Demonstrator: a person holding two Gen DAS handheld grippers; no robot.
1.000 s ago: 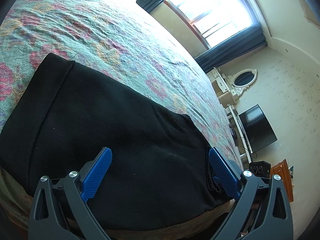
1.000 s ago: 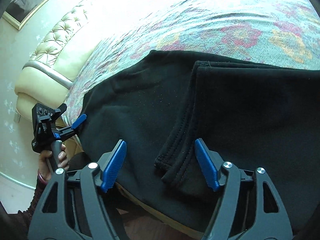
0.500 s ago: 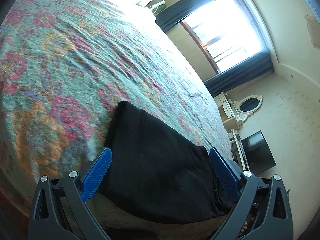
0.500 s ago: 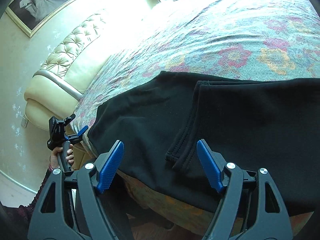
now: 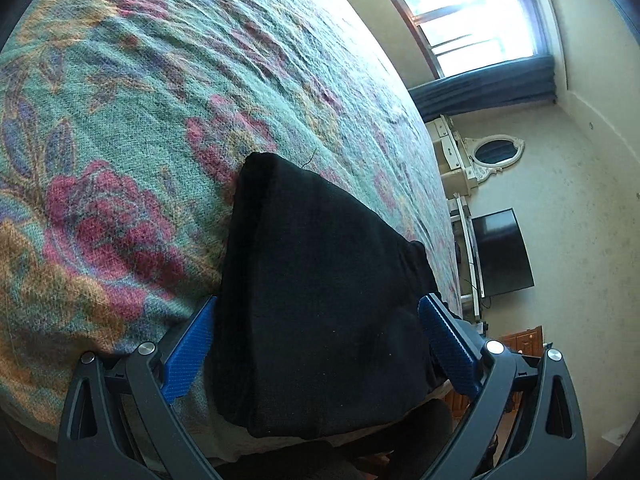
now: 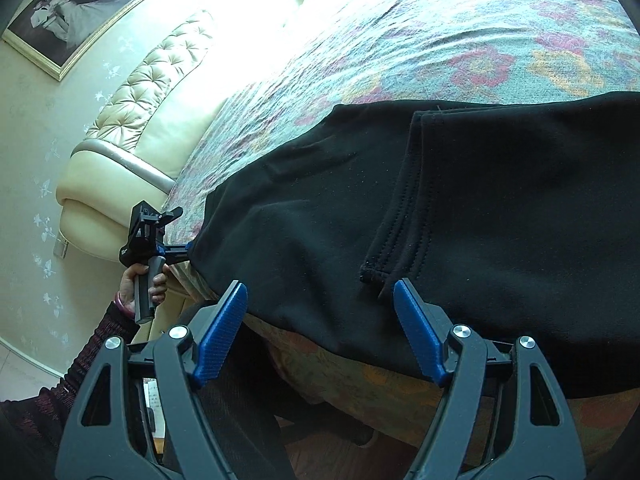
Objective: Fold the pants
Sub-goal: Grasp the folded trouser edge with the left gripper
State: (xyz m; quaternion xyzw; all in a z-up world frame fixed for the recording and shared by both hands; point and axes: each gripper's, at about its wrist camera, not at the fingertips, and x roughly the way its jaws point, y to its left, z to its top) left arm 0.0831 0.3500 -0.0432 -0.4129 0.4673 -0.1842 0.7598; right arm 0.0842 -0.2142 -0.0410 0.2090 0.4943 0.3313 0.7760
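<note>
Both blue-padded grippers, left and right, gape empty over black fabric pants folded along the near edge of a floral green bedspread. The left gripper has swung to the pants' end; a dark television stands beyond.

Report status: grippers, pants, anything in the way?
Left gripper open at pants' end. Right gripper open, empty, by the hems. Pants folded once on bed. Nothing in the way.
</note>
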